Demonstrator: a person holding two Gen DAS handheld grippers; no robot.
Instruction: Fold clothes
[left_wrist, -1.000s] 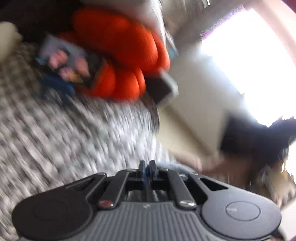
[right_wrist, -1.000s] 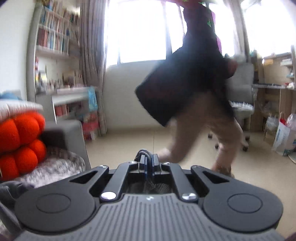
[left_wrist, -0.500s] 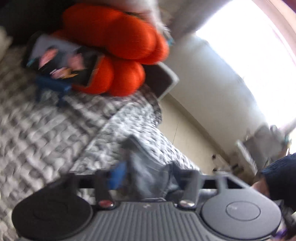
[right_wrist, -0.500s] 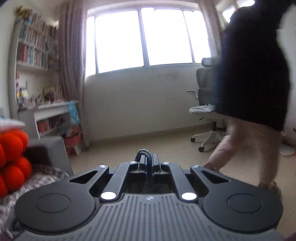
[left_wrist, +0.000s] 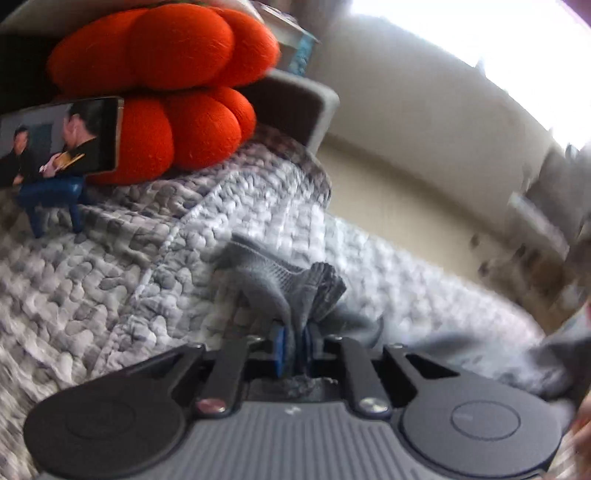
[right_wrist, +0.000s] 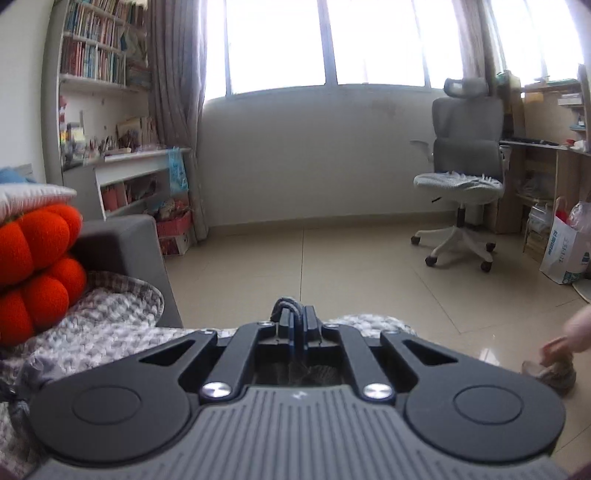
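tongs left (left_wrist: 294, 341) and right (right_wrist: 295, 321) each pinch grey knit cloth (left_wrist: 291, 284); bag print (right_wrist: 563, 254) too blurred to read.

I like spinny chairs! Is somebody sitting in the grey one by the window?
No, the grey office chair stands empty, with only a cushion on its seat.

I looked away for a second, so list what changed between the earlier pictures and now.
The left tongs, shut and empty a second ago, opened over the quilt and are now shut on the grey garment. The person has walked out of the right view; only a foot shows. The right tongs stayed clamped on grey cloth; the orange cushion and phone stayed put.
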